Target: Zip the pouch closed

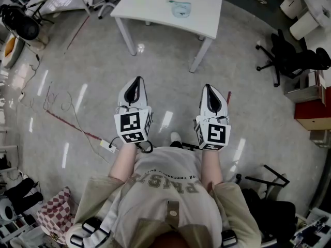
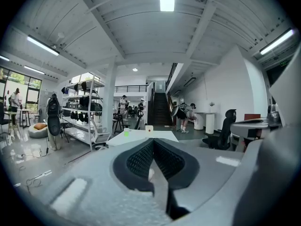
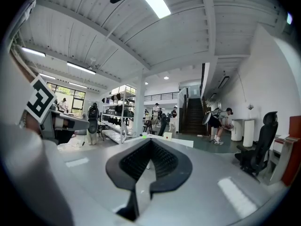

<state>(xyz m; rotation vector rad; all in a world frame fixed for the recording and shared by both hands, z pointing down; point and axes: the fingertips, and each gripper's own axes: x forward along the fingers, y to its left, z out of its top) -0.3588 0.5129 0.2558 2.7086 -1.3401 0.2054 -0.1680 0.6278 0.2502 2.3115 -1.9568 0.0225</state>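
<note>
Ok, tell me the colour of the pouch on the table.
Pouch: light blue, clearest in the head view.

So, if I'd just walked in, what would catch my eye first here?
Two white hand-held tools sit in the middle of the head view: the left gripper and the right gripper, side by side, each with its jaws shut on nothing. Ahead of them stands a white table with a pale blue pouch lying on it.
</note>
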